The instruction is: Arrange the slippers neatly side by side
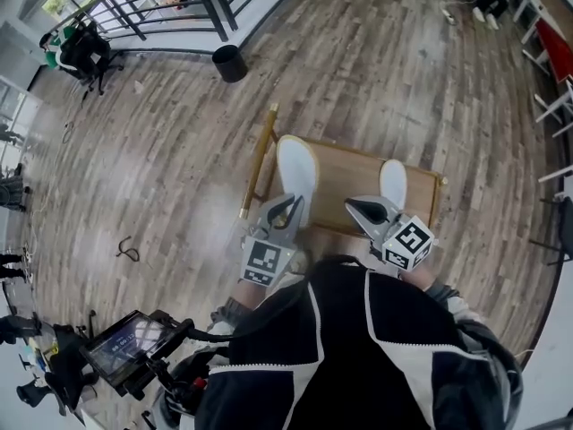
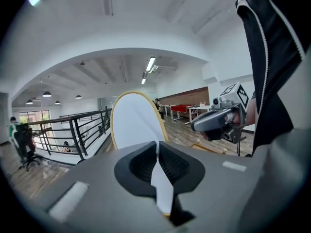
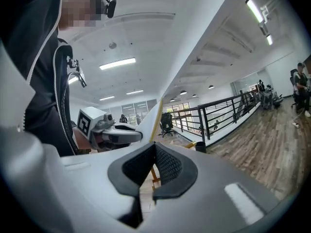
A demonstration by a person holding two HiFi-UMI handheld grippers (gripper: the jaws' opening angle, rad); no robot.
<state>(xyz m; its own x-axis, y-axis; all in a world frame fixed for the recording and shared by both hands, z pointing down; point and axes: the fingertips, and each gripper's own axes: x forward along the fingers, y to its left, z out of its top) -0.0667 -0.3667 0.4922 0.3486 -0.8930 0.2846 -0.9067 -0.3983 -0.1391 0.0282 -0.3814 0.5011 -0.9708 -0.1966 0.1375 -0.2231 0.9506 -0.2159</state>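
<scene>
Both tongs loaded.

- Left tongs: jaws clamped together on the heel end of the left slipper. Its long axis runs straight ahead out of the tips, away from the person. In the left gripper view its broad white face with the yellowish rim stands just beyond the jaws.
- Right tongs: jaws pressed together on a thin part of the right slipper. It also runs straight ahead of the tips. In the right gripper view it shows only edge-on, as a narrow strip.
- Both slippers hang over the wooden desk and look lifted clear of it. I cannot tell whether either one touches it.

Key relation: the two long axes are roughly parallel. Each slipper lies to the inner side of the other pair of tongs, and bare desk shows between them. My reading is that the next move closes this sideways gap, levels the toes and brings both faces to match. Neither hand is clearly nearer.

Container: a black bin stands on the floor far ahead of the left tongs. Its contents are not visible.
</scene>
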